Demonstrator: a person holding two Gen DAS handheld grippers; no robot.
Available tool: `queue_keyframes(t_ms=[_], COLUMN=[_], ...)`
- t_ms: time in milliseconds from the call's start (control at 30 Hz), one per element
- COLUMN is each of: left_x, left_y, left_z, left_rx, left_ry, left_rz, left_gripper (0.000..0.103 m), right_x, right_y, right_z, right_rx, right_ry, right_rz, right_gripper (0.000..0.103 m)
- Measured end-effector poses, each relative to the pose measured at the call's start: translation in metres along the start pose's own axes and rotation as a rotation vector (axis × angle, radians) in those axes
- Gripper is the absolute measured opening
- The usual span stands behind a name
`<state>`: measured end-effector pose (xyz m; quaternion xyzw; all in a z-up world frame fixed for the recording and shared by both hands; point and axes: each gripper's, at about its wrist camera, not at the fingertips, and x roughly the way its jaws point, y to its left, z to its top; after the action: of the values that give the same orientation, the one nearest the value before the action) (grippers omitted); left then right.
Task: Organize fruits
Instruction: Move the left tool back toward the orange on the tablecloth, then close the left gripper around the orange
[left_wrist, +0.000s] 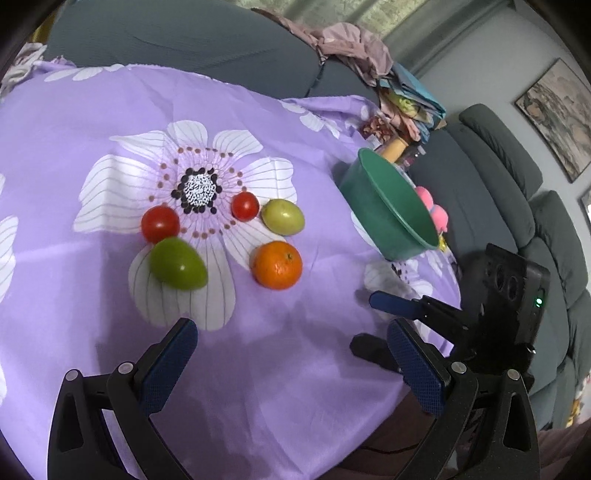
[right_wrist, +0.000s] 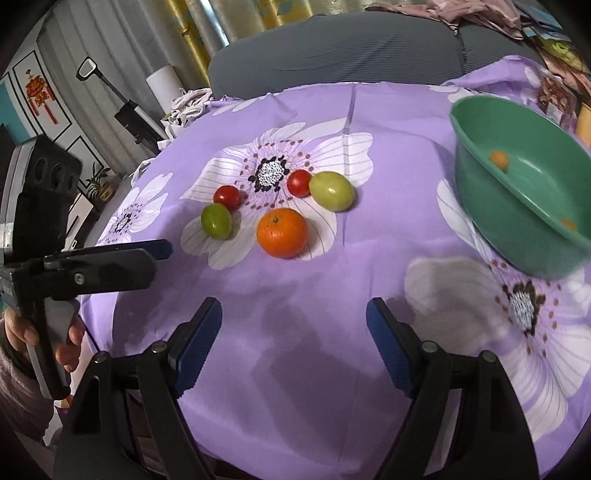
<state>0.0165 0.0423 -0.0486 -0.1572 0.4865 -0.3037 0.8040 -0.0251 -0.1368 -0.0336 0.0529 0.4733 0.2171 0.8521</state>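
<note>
Fruit lay clustered on the purple flower-print tablecloth (right_wrist: 295, 332): one round orange (right_wrist: 282, 232) nearest us, a large green oval fruit (right_wrist: 331, 191) just right of a small red tomato (right_wrist: 299, 183), a second red tomato (right_wrist: 227, 196) to the left, touching a smaller green fruit (right_wrist: 216, 220) in front of it. We noted the teal plastic bowl (right_wrist: 517, 206) well apart on the right side of the table; it looked tilted, and the orange marks inside it may have been reflections or small pieces, we could not tell which.

Our left gripper (left_wrist: 291, 343) hovered over bare cloth at the near edge, jaws spread wide, holding nothing. Our right gripper (right_wrist: 294, 317) also stood wide open and empty, near side of the table, pointing toward the orange.

Step in hand, as we judged it: approach before the first pick, with no fruit visibly gathered. The next move called for advancing one gripper to the orange, straddling it with both pads, closing gently since it would roll, then carrying it right to the bowl.
</note>
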Motion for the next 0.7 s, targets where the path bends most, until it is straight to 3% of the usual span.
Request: queue_keyframes(t_ms=[500, 700], left_x=[0.043, 0.056], left_y=[-0.007, -0.007], left_z=[0.033, 0.039], left_rx=[0.062, 0.075], left_ry=[0.106, 0.14], left_rz=[-0.007, -0.015], left_gripper=[0.101, 0.101], right_x=[0.036, 0.044], right_y=[-0.001, -0.005], right_z=[0.03, 0.038], right_rx=[-0.036, -0.026], right_ry=[0.064, 0.067], right_rz=[0.048, 0.069], right_gripper=[0.081, 0.076])
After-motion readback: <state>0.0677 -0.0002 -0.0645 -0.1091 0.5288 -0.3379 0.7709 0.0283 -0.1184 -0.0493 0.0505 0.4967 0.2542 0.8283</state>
